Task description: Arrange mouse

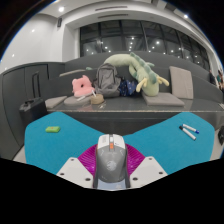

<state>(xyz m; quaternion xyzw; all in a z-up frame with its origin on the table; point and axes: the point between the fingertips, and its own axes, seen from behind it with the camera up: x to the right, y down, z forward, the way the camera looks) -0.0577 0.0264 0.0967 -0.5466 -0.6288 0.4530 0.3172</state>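
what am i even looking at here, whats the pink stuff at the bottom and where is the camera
The camera rides on a hand-held gripper that a person carries, looking forward along its two fingers. The pink parts are pads on the fingers' inner faces. A grey computer mouse sits between them, and the fingers appear closed on its sides. Below it is a blue mat on a dark desk, with a small green object and a blue-and-white pen-like object lying on the mat. Beyond the desk, a bag and a plush toy rest on a bench.
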